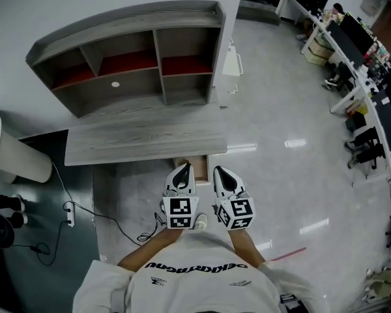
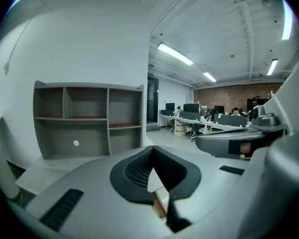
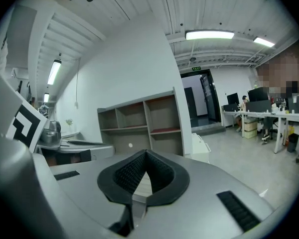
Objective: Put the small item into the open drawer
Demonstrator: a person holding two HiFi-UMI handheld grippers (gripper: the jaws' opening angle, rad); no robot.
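Tongs first: left tongs [image 1: 184, 168] are shut tight with nothing between them, and the right tongs [image 1: 220, 171] look pinched together and empty too. Both are held side by side close to the body, tips pointing at the front edge of the desk [image 1: 143, 139], which has a shelf unit [image 1: 130, 51] standing on it.

The open drawer [image 1: 194, 163] is just a brown sliver poking out under the desk edge, right ahead of the tips. The small item? Honestly can't find it in any view: not in either grip, not on the desktop that I can see.

What I'd worry about, just my guess:
- heading for the drawer with nothing held, so nothing gets dropped in
- going at a small item without opening up first, which would only shove it around
- the drawer sits tucked under the desk lip, so coming in too high could knock the edge
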